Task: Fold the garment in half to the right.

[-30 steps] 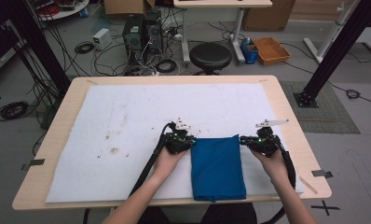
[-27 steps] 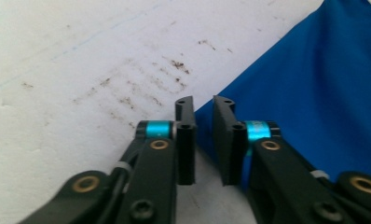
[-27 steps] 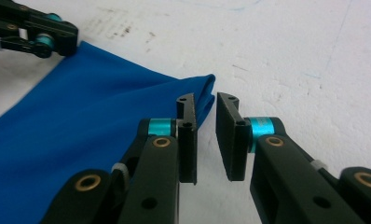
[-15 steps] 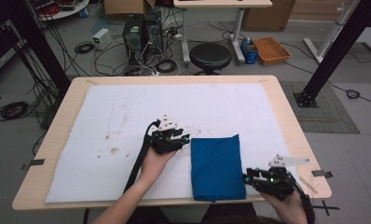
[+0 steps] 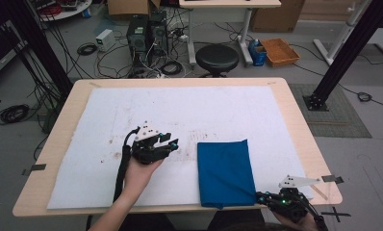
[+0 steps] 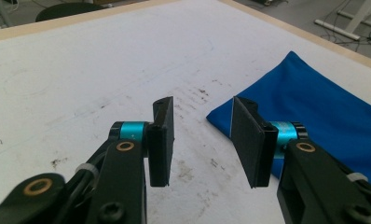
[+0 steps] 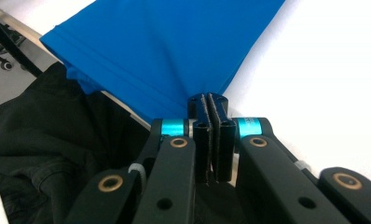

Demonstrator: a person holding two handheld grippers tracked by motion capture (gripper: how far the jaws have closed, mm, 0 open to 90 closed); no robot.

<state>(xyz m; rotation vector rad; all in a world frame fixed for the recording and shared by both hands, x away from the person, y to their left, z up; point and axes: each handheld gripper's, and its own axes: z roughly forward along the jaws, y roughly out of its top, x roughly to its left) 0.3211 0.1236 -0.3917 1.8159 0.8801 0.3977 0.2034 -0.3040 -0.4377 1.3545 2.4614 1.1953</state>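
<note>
A folded blue cloth (image 5: 225, 171) lies on the white mat (image 5: 204, 106), its near end hanging over the table's front edge. My left gripper (image 5: 172, 144) hovers over the stained mat, to the left of the cloth (image 6: 314, 107). Its jaws have just been opening, and in the left gripper view the gripper (image 6: 202, 121) stands open with nothing between the pads. My right gripper (image 5: 259, 197) is at the cloth's near right corner. Its jaws have just been closing, and in the right gripper view the gripper (image 7: 210, 100) pinches that corner of the cloth (image 7: 174, 42), which puckers toward it.
The wooden table (image 5: 295, 110) carries the mat, with dark stains (image 5: 117, 154) left of centre. Beyond the far edge stand a black stool (image 5: 217, 57), a computer tower (image 5: 137, 31) with cables, and an orange tray (image 5: 280, 50). The person's dark clothing (image 7: 34, 163) sits below the front edge.
The left gripper let go of the cloth's far left corner, opened and moved left. The right gripper went from the far right corner to the near right corner and shut there.
</note>
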